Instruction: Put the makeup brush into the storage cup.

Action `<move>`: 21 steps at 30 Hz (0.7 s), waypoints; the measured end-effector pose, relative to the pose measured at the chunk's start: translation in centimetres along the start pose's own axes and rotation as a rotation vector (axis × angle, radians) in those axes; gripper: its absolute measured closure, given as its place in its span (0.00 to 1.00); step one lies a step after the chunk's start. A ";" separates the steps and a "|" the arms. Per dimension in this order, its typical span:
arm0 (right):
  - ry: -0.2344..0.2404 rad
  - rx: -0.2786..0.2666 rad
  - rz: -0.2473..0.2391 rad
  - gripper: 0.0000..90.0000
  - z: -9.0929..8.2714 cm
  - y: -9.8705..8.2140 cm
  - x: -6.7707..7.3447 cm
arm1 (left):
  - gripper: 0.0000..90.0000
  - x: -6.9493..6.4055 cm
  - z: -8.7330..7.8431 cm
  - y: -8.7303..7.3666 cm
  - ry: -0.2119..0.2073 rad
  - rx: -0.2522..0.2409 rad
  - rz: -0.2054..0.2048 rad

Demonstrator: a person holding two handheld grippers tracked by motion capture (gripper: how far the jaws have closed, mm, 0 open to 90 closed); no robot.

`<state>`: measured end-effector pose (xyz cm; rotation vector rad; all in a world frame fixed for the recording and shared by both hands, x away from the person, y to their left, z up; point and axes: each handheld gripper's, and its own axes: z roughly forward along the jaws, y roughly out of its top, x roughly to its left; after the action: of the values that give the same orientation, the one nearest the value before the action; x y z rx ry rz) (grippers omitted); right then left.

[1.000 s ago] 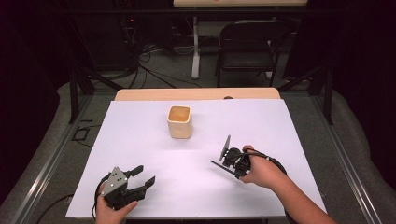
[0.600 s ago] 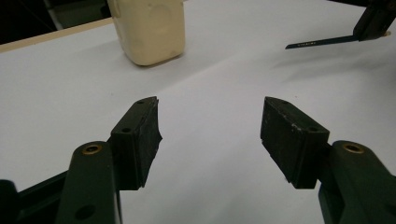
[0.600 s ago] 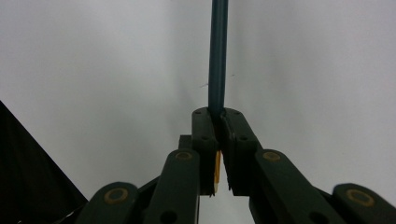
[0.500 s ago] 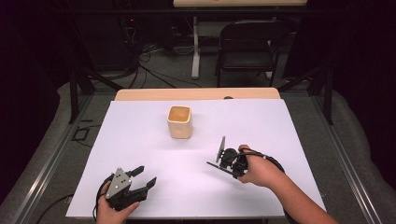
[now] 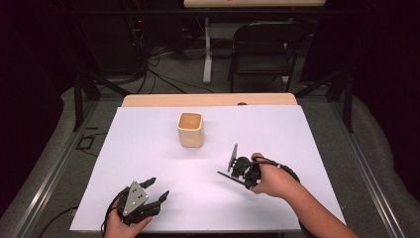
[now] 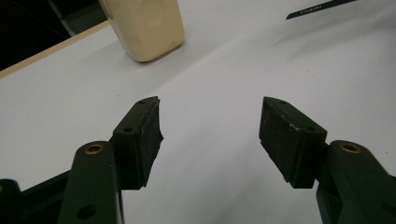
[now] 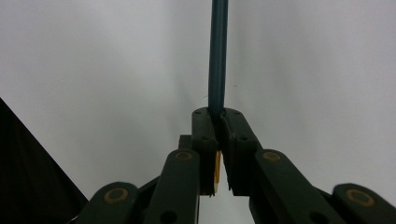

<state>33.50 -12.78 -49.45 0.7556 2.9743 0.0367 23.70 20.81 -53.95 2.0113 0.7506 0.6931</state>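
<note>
L hand-held gripper (image 5: 153, 191) sits near the counter's (image 5: 307, 148) front edge, left of centre, jaws spread w/ nothing between. R hand-held gripper (image 7: 219, 116), front-right area, jaws pressed together, pinching a thin dark pencil-like stick (image 7: 218, 51) lifted off the surface. Farther back, mid-counter toward the rear edge, stands the cream cup (image 5: 190, 129), apparently empty. Judging by this: pickup done; getting the stick into the cup prob. remains.

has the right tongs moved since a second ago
Barely: measured against the cup, the right tongs, shut on a thin dark stick, sit only slightly nearer the table's near edge in the high view.
</note>
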 end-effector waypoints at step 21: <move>0.008 -0.005 -0.013 0.93 0.3 0.3 0.3 | 0.43 -1.6 0.8 0.2 0.014 0.040 0.133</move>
<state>33.39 -12.36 -49.76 0.7375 2.9857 0.0464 23.21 19.16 -54.46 2.1093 0.6482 0.7752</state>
